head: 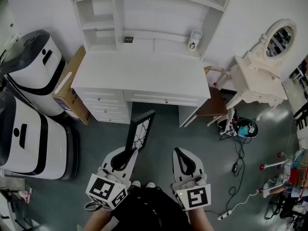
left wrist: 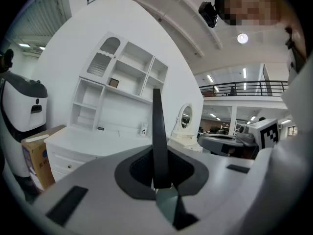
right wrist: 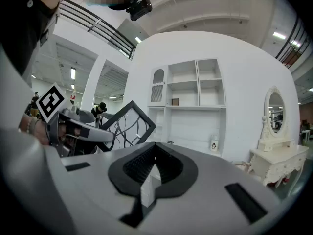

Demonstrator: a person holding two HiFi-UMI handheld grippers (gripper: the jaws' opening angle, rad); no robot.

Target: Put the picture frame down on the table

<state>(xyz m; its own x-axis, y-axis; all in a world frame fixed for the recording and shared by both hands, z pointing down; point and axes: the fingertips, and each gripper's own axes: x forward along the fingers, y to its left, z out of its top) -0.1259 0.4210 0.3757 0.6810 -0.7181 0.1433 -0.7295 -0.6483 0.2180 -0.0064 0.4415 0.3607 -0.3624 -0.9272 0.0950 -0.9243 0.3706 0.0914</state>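
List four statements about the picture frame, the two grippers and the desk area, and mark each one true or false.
1. The left gripper is shut on the picture frame. True.
2. The picture frame lies flat on the white desk. False: it is held upright in the air in front of the desk.
3. The right gripper grips a corner of the frame. False: its jaws are shut on nothing, apart from the frame.
4. A cardboard box stands against the desk's left side. True.

Right gripper (right wrist: 154,150) jaws pressed together, empty, picture frame (right wrist: 128,124) in left gripper (right wrist: 82,131), white shelves (right wrist: 191,99) behind
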